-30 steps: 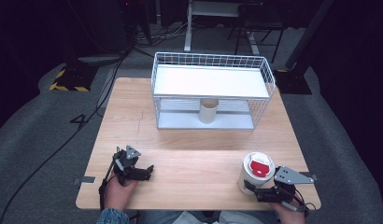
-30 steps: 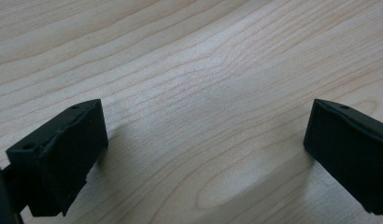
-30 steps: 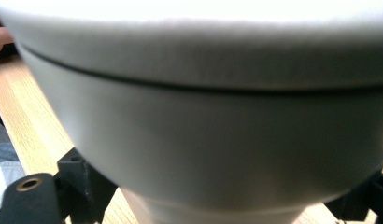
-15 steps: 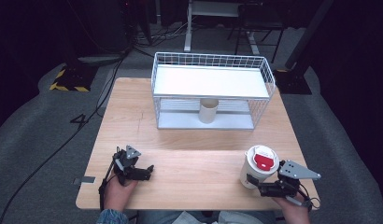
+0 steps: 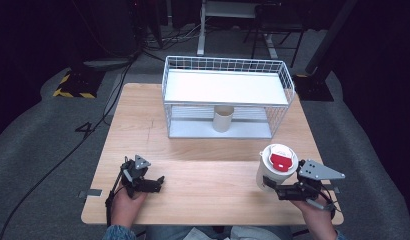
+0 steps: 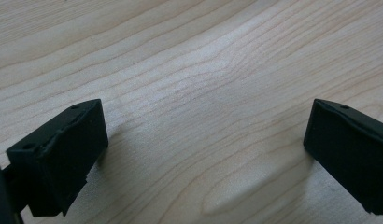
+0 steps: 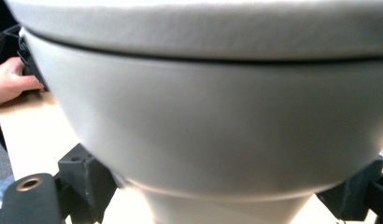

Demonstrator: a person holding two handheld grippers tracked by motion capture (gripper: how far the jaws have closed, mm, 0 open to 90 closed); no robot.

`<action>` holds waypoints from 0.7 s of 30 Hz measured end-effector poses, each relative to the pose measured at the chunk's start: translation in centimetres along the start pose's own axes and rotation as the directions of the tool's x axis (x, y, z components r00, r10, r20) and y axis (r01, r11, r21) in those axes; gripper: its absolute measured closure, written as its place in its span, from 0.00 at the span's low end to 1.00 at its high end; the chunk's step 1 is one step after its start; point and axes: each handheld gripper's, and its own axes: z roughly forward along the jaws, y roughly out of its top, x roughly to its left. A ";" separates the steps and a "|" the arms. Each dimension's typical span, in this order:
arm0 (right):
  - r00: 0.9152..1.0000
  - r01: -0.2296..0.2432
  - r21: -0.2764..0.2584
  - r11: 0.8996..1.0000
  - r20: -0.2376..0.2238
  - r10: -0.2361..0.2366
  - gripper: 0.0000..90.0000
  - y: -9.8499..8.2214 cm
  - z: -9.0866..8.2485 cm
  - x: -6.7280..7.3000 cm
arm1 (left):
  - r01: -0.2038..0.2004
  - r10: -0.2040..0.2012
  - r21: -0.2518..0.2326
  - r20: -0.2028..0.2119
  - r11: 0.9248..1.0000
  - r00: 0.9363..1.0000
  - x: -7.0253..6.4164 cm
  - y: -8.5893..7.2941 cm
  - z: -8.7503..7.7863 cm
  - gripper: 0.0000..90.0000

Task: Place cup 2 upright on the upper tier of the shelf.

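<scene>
A white lidded cup [image 5: 273,172] with a red label on its lid stands at the table's front right, and my right gripper [image 5: 271,184] is shut on its lower part. In the right gripper view the cup [image 7: 203,116] looms close, with the jaws of my right gripper [image 7: 222,189] pressed against its two sides. At the front left, my left gripper [image 5: 157,182] rests low over the wood, held by a hand. It is open, and between the fingers of my left gripper [image 6: 206,128] there is only bare wood.
A white wire basket [image 5: 228,67] with a white shelf panel stands at the back of the wooden table [image 5: 203,165]. A small beige cylinder [image 5: 223,118] stands under that shelf. Cables and dark floor surround the table.
My right gripper has carried the cup a little up and away from the front edge. The left gripper has stayed put.
</scene>
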 end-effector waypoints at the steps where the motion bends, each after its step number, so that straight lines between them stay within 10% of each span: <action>1: 1.000 0.004 -0.001 1.000 0.000 -0.004 0.16 0.4 0.0 -0.1 | 0.001 -0.001 0.000 0.000 1.000 1.000 0.0 0.0 0.0 0.00; 21: 0.999 0.043 -0.018 0.999 -0.019 -0.043 0.16 6.5 0.9 -1.4 | 0.005 -0.005 -0.001 -0.005 1.000 1.000 0.0 0.0 0.0 0.00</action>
